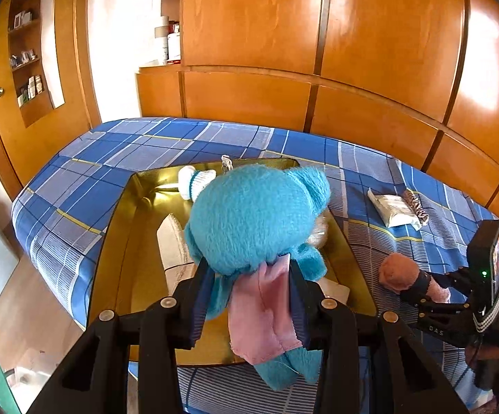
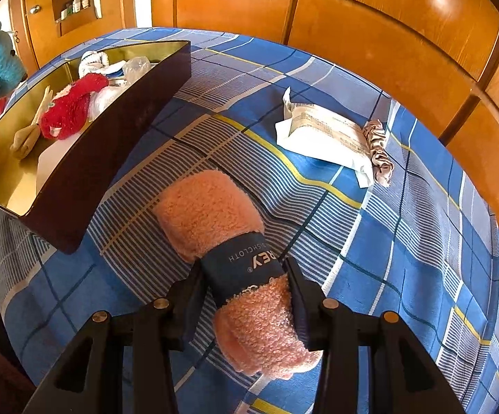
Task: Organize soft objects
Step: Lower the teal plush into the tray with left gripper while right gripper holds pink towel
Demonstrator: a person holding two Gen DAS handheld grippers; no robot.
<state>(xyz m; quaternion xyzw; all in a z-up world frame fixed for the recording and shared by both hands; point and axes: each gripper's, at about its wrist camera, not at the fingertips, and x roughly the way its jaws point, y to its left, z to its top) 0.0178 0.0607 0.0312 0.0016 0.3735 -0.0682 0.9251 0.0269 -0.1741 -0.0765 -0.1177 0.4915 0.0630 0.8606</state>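
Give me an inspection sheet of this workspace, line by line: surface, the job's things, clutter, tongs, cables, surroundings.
Surface: bed with blue plaid sheet, wrinkled.
Job's things: blue plush toy held above the gold-lined box; rolled peach washcloth with a dark paper band; red plush and white knit item already in the box.
Clutter: white packet and a beige scrunchie touching it, on the sheet.
Tongs: left tongs shut on the plush's pink scarf; right tongs shut on the washcloth.
Cables: nothing seen.
Surroundings: wooden wardrobe panels, shelf niche with small bottles.
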